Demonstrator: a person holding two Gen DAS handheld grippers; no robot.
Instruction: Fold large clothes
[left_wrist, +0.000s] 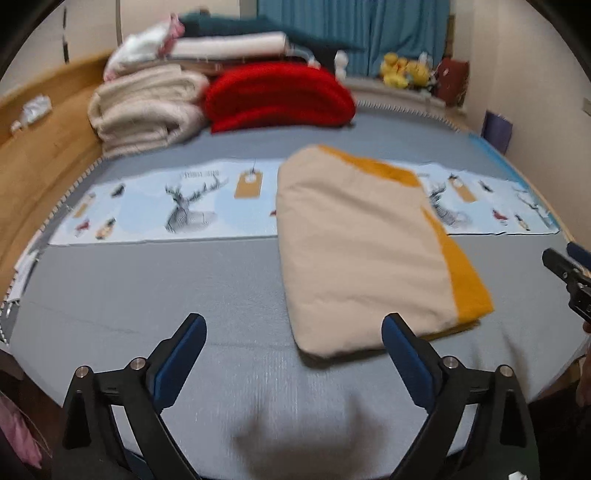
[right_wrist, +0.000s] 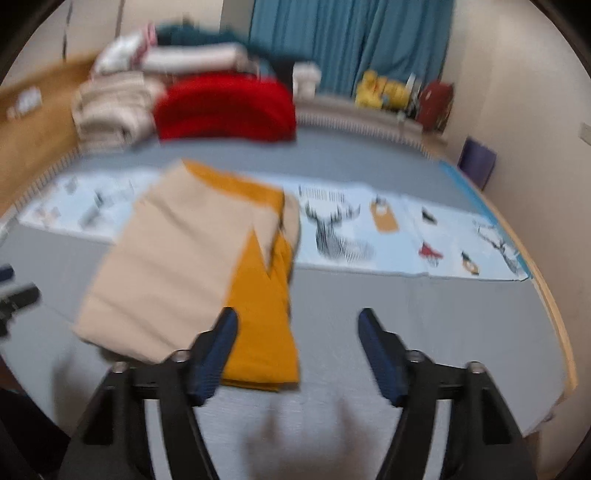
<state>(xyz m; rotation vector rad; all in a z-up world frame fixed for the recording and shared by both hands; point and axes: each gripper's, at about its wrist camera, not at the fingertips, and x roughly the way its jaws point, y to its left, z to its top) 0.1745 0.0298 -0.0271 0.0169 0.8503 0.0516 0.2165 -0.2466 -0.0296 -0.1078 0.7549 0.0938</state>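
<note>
A beige and mustard-yellow garment (left_wrist: 365, 251) lies folded into a flat rectangle on the grey bed (left_wrist: 184, 280). It also shows in the right wrist view (right_wrist: 184, 266). My left gripper (left_wrist: 293, 325) is open and empty, held above the bed just in front of the garment's near left corner. My right gripper (right_wrist: 297, 321) is open and empty, held over the garment's near right yellow edge. The right gripper's tip shows at the far right of the left wrist view (left_wrist: 569, 273). The left gripper's tip shows at the left edge of the right wrist view (right_wrist: 18, 295).
A stack of folded clothes stands at the bed's far end: a cream blanket (left_wrist: 147, 110), a red garment (left_wrist: 277, 96), white and teal pieces on top. A pale blue printed runner (left_wrist: 166, 206) crosses the bed. A wooden headboard (left_wrist: 37, 155) is on the left, blue curtains (left_wrist: 351, 33) behind.
</note>
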